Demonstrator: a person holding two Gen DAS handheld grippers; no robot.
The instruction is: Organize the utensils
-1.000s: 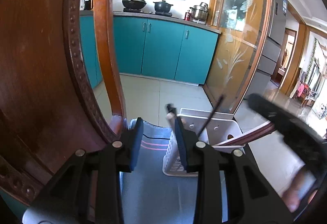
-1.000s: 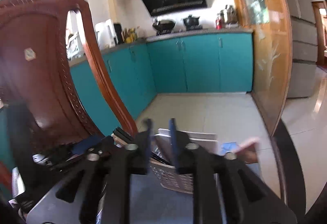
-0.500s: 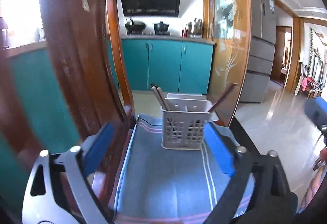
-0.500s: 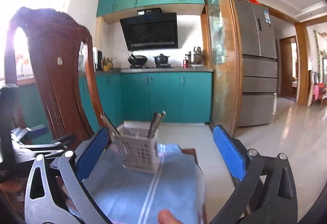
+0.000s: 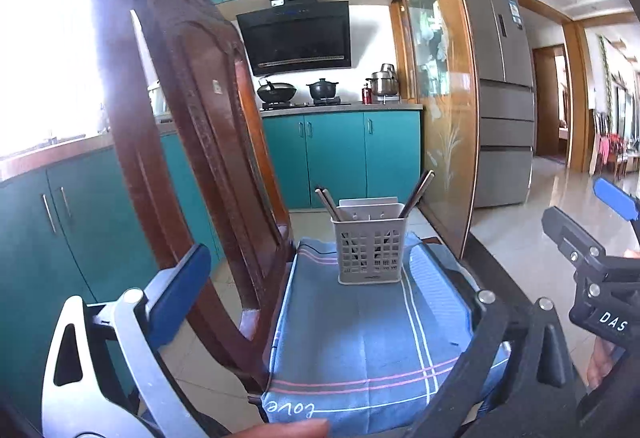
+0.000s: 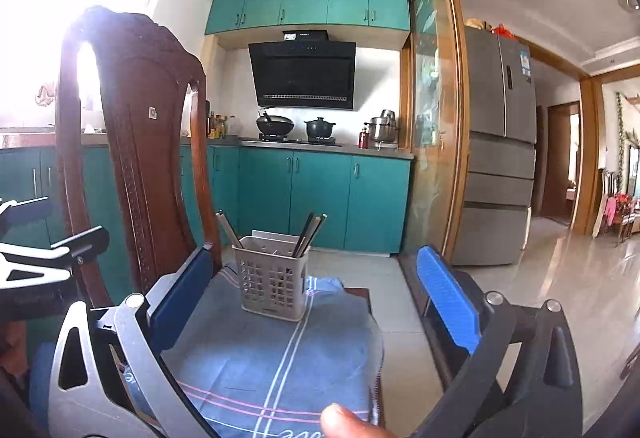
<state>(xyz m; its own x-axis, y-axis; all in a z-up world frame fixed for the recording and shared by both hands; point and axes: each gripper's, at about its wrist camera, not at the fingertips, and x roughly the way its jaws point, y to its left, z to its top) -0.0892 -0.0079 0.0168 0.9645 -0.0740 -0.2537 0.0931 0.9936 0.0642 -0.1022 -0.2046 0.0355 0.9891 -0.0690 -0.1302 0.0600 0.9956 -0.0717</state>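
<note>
A grey plastic utensil basket (image 5: 370, 252) stands upright at the far end of a blue cloth (image 5: 372, 338); it also shows in the right wrist view (image 6: 272, 288). Dark chopsticks (image 5: 416, 192) lean out of its right side and another pair (image 5: 328, 204) out of its left; the right wrist view shows them too (image 6: 308, 234). My left gripper (image 5: 320, 294) is open and empty, well back from the basket. My right gripper (image 6: 316, 298) is open and empty, also short of the basket.
A tall carved wooden chair back (image 5: 200, 142) rises close on the left of the cloth. A glass sliding door frame (image 5: 448, 118) stands right behind the basket. Teal kitchen cabinets (image 6: 320, 198) and a fridge (image 6: 500, 158) are beyond.
Both grippers went from nearly shut at the basket to wide open and pulled back and up. The chopsticks now stand in the basket.
</note>
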